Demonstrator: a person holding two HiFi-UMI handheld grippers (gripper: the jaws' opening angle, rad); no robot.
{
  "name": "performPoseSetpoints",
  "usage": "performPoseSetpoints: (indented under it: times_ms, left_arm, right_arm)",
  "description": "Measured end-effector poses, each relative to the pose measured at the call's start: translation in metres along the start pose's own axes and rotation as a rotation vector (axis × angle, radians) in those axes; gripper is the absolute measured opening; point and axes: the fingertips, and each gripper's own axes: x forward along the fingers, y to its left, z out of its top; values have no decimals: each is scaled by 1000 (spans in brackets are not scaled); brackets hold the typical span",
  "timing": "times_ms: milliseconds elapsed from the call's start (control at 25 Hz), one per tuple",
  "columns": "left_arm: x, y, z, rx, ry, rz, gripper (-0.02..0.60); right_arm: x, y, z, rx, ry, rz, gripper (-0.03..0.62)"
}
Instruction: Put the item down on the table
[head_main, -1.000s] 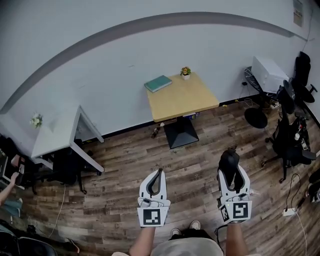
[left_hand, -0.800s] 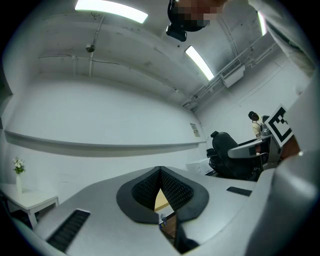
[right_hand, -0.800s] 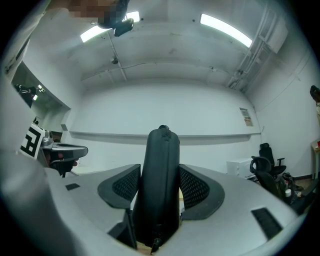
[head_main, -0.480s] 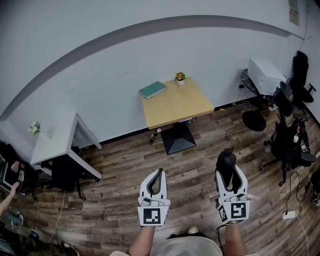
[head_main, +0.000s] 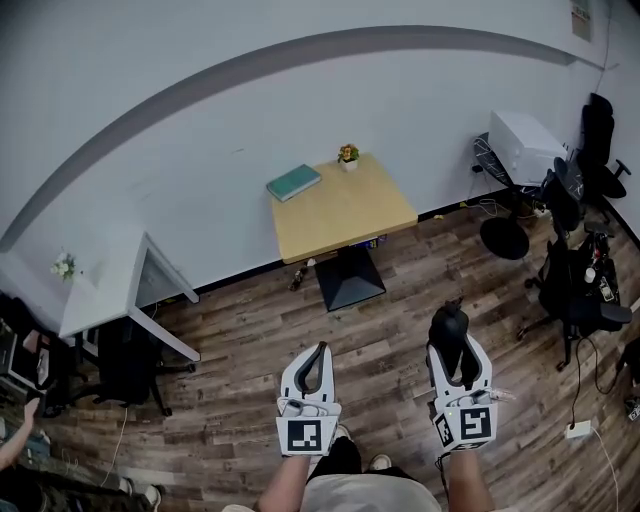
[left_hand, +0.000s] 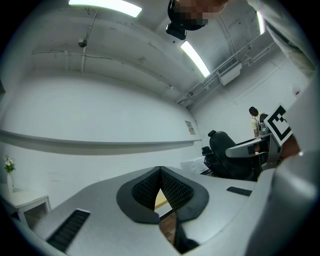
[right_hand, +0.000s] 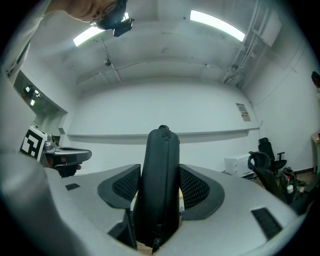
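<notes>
A black zippered case (right_hand: 159, 185) stands upright between the pads of my right gripper (head_main: 450, 325), which is shut on it; in the head view the black case (head_main: 450, 330) pokes out past the fingertips. My left gripper (head_main: 316, 358) is shut with nothing in it, its pads touching at the tips (left_hand: 160, 172). Both grippers hang over the wood floor, well short of the square wooden table (head_main: 350, 215). On the table's far edge lie a teal book (head_main: 294, 182) and a small potted flower (head_main: 348, 157).
A white desk (head_main: 110, 285) with a small plant stands at the left wall. Black office chairs (head_main: 575, 275) and a white box (head_main: 525, 145) crowd the right side. Cables and a power strip (head_main: 580, 428) lie on the floor at right. A person's hand (head_main: 15, 440) shows at far left.
The view has shifted: the wooden table sits slightly further left and higher in the head view. Both grippers keep their places and their jaws have not changed.
</notes>
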Motion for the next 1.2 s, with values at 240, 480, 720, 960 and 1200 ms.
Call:
performPoseSetpoints:
  times_ms: [240,480,720,960,1200]
  left_arm:
    - [27,9,-11,-11,13,-13,6]
    - [60,25,-30,-15,17,-24,8]
    - [95,71,-40,-41,30,0,6]
    - [130,133,-51,-41,18,30,6]
    - [161,194,-66,-53,27,55,6]
  right_arm:
    - [24,-9,-7,0,10,-19,253]
    - [62,-11,-19,-12,22,-24,253]
    - [126,4,-18,-25,25,3,253]
    - [195,28,-20,-22,34,14,253]
    - [261,60,-21,-45,45,45,253]
